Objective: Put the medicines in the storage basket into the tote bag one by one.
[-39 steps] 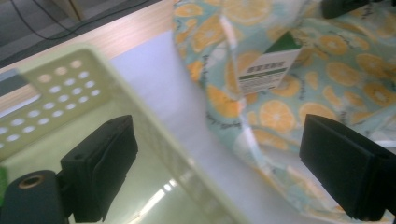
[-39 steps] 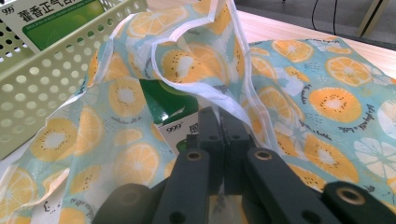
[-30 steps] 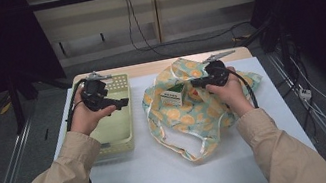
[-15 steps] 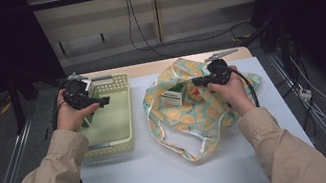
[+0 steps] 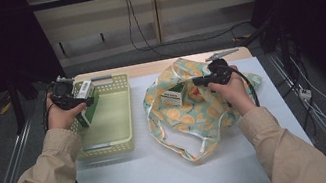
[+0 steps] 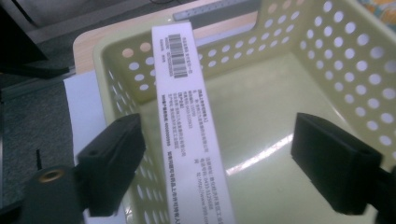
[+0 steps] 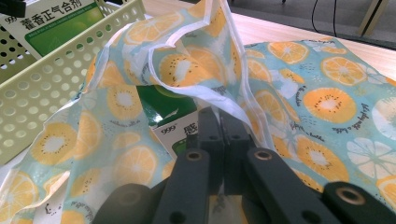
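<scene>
Between the spread jaws of the left gripper (image 6: 219, 163), a white-and-green medicine box (image 6: 187, 126) stands upright inside the pale green perforated basket (image 6: 345, 60). The jaws stand wide, one at each side of the box and neither pressing it; whether the left jaw touches the box wall cannot be told. In the high view the left gripper (image 5: 82, 101) sits over the basket's left wall (image 5: 109, 144), with the box (image 5: 83, 93) leaning near that wall.

The right gripper (image 7: 223, 140) is closed to a narrow slit on the white-trimmed edge of the citrus-print cloth bag (image 7: 322, 102), holding its mouth up. A second green box (image 7: 177, 123) lies in the opening, just beyond the jaw tips.

The step in hand appears to be release of the first box into the basket. The next move likely calls for withdrawing the left gripper clear of the box without tipping it, then reaching into the bag for the second box while the right gripper holds the mouth open.
</scene>
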Motion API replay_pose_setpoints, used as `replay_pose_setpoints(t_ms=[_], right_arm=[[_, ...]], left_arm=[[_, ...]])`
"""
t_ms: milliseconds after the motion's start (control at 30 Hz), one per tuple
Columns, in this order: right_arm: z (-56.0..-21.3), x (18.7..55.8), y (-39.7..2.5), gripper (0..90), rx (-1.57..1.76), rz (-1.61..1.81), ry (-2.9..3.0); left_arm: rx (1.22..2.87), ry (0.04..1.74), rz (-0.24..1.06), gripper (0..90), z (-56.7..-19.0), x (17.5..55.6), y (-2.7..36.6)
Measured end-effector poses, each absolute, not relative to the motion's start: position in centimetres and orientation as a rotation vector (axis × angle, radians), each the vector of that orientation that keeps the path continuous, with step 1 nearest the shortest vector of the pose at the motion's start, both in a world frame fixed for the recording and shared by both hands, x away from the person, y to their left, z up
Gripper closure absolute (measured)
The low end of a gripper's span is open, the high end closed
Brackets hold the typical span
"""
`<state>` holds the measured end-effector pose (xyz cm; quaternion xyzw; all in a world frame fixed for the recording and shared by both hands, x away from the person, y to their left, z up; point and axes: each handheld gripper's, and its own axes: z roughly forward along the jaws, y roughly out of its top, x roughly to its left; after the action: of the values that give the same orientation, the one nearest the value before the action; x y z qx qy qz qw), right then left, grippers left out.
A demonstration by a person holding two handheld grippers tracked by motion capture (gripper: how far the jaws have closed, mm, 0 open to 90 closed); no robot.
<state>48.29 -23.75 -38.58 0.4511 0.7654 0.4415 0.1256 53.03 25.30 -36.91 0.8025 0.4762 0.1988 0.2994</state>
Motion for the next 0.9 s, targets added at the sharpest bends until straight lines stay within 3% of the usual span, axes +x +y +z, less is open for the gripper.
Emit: replay_pose_setpoints(t_ms=[267,467,533,567,900], right_arm=[[-38.6,48.3,-23.6,89.6,1.311,1.288,2.231],[-38.5,48.3,-24.0,89.6,1.314,1.285,2.225],[-38.5,48.2,-24.1,89.6,1.316,1.286,2.222],[-38.4,48.2,-24.1,89.6,1.315,1.287,2.221],[-38.2,48.2,-24.7,89.7,1.319,1.284,2.21]], left_arm=[[2.155,1.314,0.489,53.0,-37.7,53.3,24.7],[2.193,1.337,0.476,53.2,-38.0,53.2,23.2],[2.201,1.332,0.524,58.7,-37.6,53.0,22.9],[2.18,1.342,0.482,62.7,-37.4,53.0,23.0],[2.15,1.221,0.41,62.9,-33.9,51.5,21.9]])
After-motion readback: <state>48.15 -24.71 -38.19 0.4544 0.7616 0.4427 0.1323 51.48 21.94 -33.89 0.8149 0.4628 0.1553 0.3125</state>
